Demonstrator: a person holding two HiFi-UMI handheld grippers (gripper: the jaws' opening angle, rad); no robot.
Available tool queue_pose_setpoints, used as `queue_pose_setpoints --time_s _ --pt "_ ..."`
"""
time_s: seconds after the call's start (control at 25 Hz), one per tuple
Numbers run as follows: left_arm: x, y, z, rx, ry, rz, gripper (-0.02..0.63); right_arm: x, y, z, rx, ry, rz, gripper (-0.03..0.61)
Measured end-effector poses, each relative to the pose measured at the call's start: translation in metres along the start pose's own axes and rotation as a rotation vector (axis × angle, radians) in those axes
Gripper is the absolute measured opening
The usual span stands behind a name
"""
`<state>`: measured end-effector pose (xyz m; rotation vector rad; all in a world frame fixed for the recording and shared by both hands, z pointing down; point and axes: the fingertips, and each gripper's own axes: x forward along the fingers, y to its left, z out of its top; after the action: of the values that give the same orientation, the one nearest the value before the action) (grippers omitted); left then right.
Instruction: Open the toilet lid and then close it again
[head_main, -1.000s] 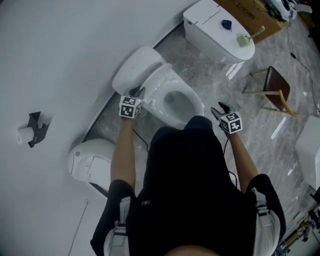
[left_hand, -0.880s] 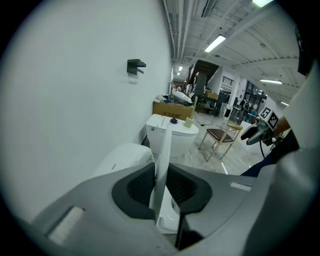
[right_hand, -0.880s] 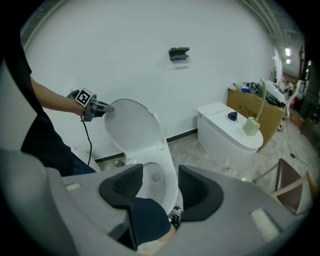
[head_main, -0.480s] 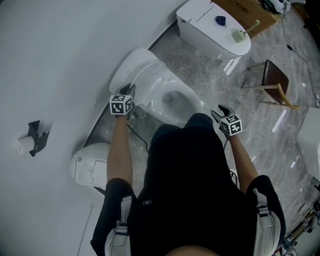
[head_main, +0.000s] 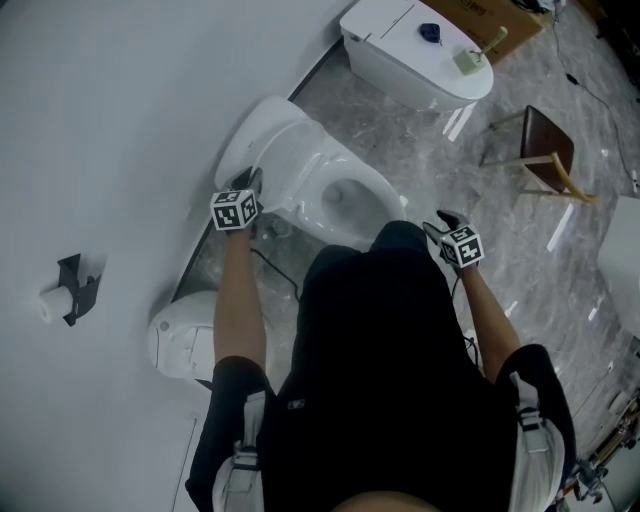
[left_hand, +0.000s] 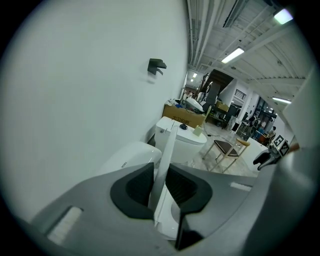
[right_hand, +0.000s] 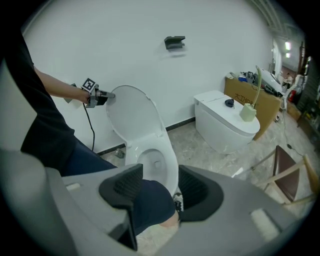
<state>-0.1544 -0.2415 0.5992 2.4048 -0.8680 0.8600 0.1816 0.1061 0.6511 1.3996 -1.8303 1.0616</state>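
Two tongs, left tongs clamped on raised toilet lid edge, right tongs open, apart from bowl.

From the toilet, a second toilet stands at one o'clock, a chair at three. A third toilet sits at eight.

The left claw pinches the thin edge of the toilet lid. Another toilet stands beyond the claw.
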Motion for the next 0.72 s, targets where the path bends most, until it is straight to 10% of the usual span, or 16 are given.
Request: queue_pose_setpoints --time_s 0.72 --pt "-0.007 -0.026 -0.006 -0.024 -0.020 -0.009 0.074 0.004 0.001 -0.017 0.010 0.029 -0.003 0.225"
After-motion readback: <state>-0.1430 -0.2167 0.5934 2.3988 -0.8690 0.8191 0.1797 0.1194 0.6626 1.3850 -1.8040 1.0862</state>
